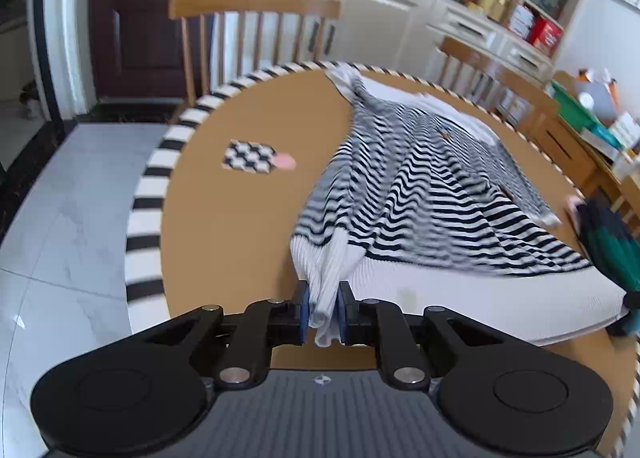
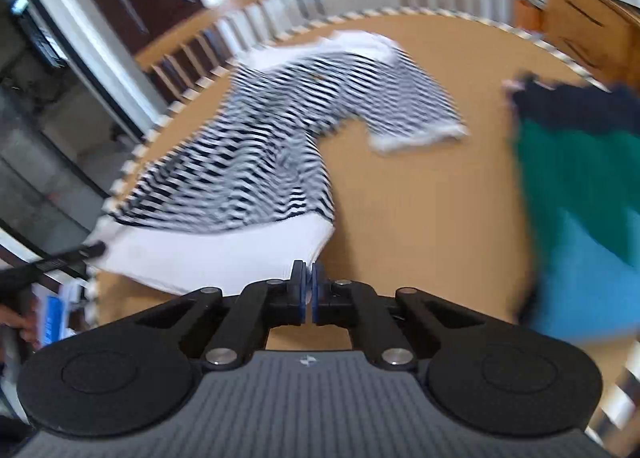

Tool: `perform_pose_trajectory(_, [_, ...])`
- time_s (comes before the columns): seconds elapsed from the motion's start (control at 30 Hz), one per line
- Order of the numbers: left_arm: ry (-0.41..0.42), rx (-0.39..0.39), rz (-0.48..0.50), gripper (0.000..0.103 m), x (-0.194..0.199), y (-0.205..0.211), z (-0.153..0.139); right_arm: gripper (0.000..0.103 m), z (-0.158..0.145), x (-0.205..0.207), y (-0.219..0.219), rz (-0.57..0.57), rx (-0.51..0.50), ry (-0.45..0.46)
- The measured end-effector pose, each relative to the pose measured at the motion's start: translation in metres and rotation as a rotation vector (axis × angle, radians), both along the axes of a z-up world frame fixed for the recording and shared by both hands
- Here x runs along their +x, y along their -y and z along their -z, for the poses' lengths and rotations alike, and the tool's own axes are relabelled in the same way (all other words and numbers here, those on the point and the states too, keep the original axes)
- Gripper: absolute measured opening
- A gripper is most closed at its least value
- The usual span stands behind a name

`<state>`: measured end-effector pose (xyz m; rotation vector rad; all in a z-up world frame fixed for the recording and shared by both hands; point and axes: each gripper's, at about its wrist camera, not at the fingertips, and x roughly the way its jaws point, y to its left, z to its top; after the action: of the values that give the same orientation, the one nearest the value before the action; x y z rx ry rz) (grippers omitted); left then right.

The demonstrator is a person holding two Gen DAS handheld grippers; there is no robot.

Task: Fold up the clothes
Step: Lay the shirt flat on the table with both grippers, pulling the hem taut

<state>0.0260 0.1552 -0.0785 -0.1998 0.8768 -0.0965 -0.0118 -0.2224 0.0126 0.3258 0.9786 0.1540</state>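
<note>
Pinched between the blue pads of the left gripper [image 1: 323,316], a bunched fold of white ribbed hem hangs at six o'clock in the left wrist view, the jaws clamped on the cloth. That hem belongs to a black-and-white striped sweater [image 1: 420,186] spread across an orange-brown table [image 1: 224,242] edged in black-and-white checks, its body running away toward twelve and one o'clock.

From the right wrist view, heavily blurred, the right gripper [image 2: 308,290] sits with its jaws drawn fully together at the hem's other corner, at six o'clock. Whether any fabric is caught between those pads cannot be told from the smear. One sleeve [image 2: 416,114] trails off toward one o'clock. A folded teal and dark-blue garment [image 2: 580,194] lies at three o'clock, apart from the sweater.

By its look, the sweater is a soft, light knit that drapes and stretches instead of holding shape; it will sag between two grips and may slide on the smooth tabletop. The thick ribbed hem is the sturdiest place to take hold, at its two corners, so the body lifts evenly for the fold. A small checkered card [image 1: 250,156] rests at ten o'clock, clear of the cloth.
</note>
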Motion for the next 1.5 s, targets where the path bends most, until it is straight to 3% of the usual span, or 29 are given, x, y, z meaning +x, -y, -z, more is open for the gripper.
perform_pose_trajectory(0.07, [-0.040,-0.051,0.013,0.016,-0.008,0.001,-0.001,0.002,0.002,-0.020,0.017,0.050,0.019,-0.036])
perform_pose_trajectory(0.2, [-0.145,-0.061,0.042,0.018,-0.026,0.008,0.014,0.000,0.017,-0.054,0.028,0.070,-0.065,-0.130])
perform_pose_trajectory(0.3, [-0.230,-0.046,0.081,0.020,-0.038,0.012,0.034,0.002,0.039,-0.069,0.032,0.087,-0.059,-0.222])
perform_pose_trajectory(0.37, [-0.231,-0.059,0.060,0.025,-0.044,0.006,0.037,0.007,0.041,-0.070,0.027,0.098,-0.084,-0.180])
perform_pose_trajectory(0.4, [-0.201,-0.057,0.037,0.028,-0.046,0.002,0.033,0.013,0.039,-0.068,0.023,0.091,-0.085,-0.130])
perform_pose_trajectory(0.43, [-0.164,-0.040,0.013,0.031,-0.044,-0.001,0.030,0.028,0.039,-0.062,0.021,0.092,-0.081,-0.086])
perform_pose_trajectory(0.47, [-0.126,-0.022,-0.011,0.041,-0.042,-0.004,0.026,0.033,0.041,-0.055,0.019,0.106,-0.073,-0.063])
perform_pose_trajectory(0.5, [-0.096,0.001,-0.026,0.043,-0.036,-0.005,0.025,0.037,0.047,-0.045,0.017,0.110,-0.048,-0.064])
perform_pose_trajectory(0.6, [-0.111,0.039,-0.027,0.045,-0.013,0.001,0.033,0.036,0.066,-0.020,0.008,0.109,0.032,-0.101])
perform_pose_trajectory(0.7, [-0.107,0.075,-0.002,0.052,-0.006,0.016,0.043,0.032,0.076,-0.006,-0.018,0.038,-0.012,-0.101])
perform_pose_trajectory(0.77, [-0.082,0.119,0.039,0.048,-0.007,0.031,0.047,0.019,0.077,-0.004,-0.037,-0.039,-0.077,-0.062])
perform_pose_trajectory(0.8, [-0.066,0.128,0.054,0.029,-0.009,0.037,0.048,0.006,0.078,-0.003,-0.044,-0.078,-0.110,-0.051])
perform_pose_trajectory(0.83, [-0.063,0.102,0.067,0.015,-0.010,0.041,0.047,0.006,0.076,-0.005,-0.049,-0.098,-0.142,-0.042])
perform_pose_trajectory(0.87, [-0.064,0.085,0.065,0.010,-0.010,0.043,0.047,0.006,0.072,-0.005,-0.050,-0.101,-0.171,-0.039])
perform_pose_trajectory(0.97, [-0.052,0.104,0.053,0.009,-0.017,0.044,0.041,0.005,0.057,-0.011,-0.035,-0.075,-0.215,-0.039])
perform_pose_trajectory(1.17, [-0.127,-0.001,-0.038,0.005,-0.038,0.020,0.034,0.005,0.038,-0.040,0.006,-0.007,-0.279,-0.105])
perform_pose_trajectory(1.23, [-0.184,-0.071,-0.062,0.005,-0.048,0.011,0.038,0.005,0.036,-0.052,0.012,0.011,-0.247,-0.135])
perform_pose_trajectory(1.37, [-0.209,-0.026,-0.049,0.005,-0.060,0.012,0.041,0.005,0.045,-0.067,0.009,0.016,-0.204,-0.189])
perform_pose_trajectory(1.47, [-0.250,-0.048,-0.043,0.009,-0.064,0.008,0.039,0.008,0.049,-0.066,0.006,0.008,-0.189,-0.211])
perform_pose_trajectory(1.5, [-0.241,-0.053,-0.045,0.019,-0.063,0.004,0.035,0.013,0.050,-0.064,0.006,0.006,-0.181,-0.220])
